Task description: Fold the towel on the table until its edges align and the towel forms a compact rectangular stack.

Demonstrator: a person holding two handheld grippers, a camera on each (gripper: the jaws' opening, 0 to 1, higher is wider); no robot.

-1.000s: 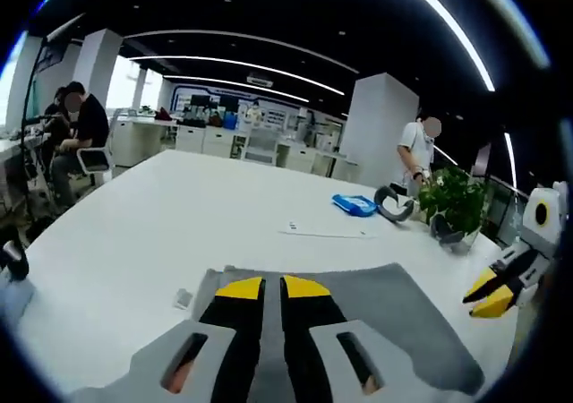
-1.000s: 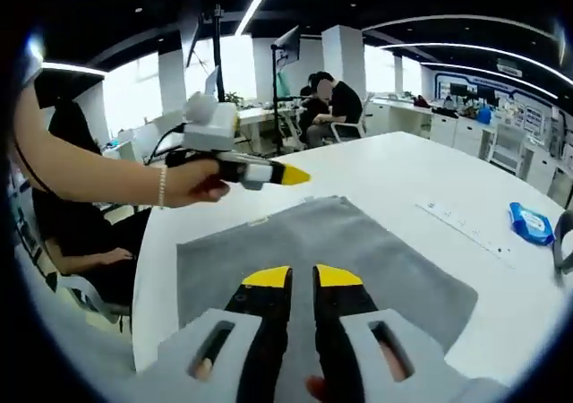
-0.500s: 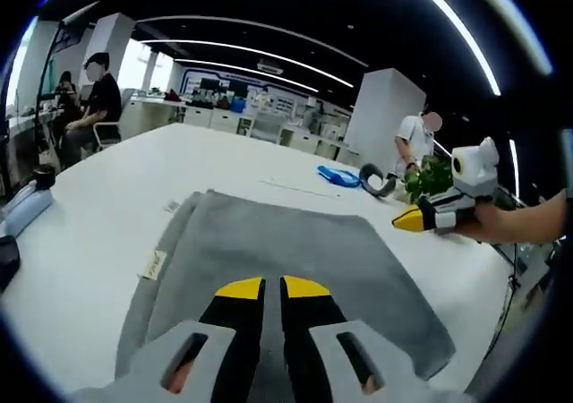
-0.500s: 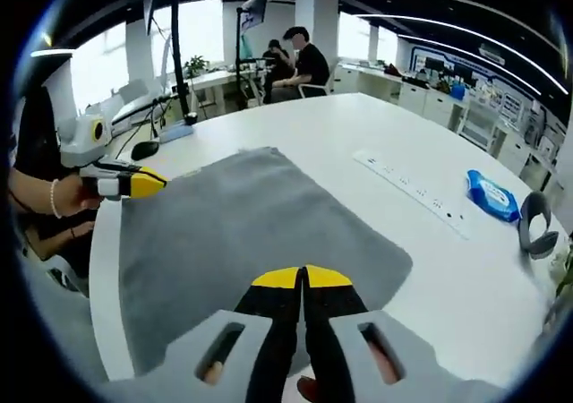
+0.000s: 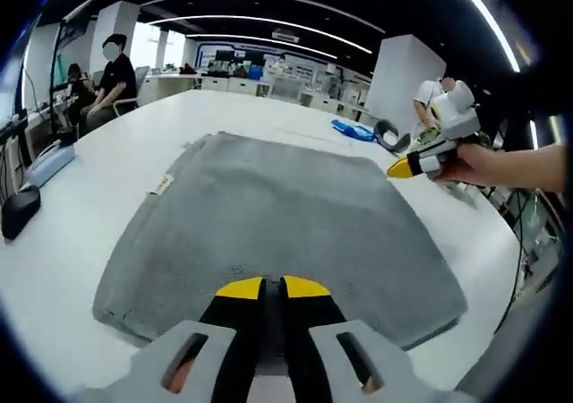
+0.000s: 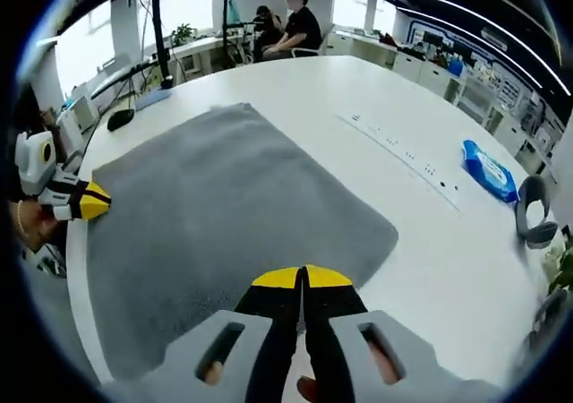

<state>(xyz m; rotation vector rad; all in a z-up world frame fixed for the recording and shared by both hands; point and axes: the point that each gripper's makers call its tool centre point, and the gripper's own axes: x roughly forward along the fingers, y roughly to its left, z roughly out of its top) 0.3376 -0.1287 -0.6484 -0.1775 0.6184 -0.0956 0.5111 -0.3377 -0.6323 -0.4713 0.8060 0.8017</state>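
On the white table [image 5: 81,242] the grey towel [image 5: 269,215] lies spread flat, ready for a first fold. Left gripper [image 5: 272,287] and right gripper [image 6: 304,278] both hover over its near edge with jaws closed on nothing. Its nearest hem is hidden behind the jaws.

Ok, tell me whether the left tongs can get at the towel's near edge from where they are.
Probably yes. The left tongs sit just short of the grey towel at its near edge, nothing lies between them, and the right tongs are off at the far side.
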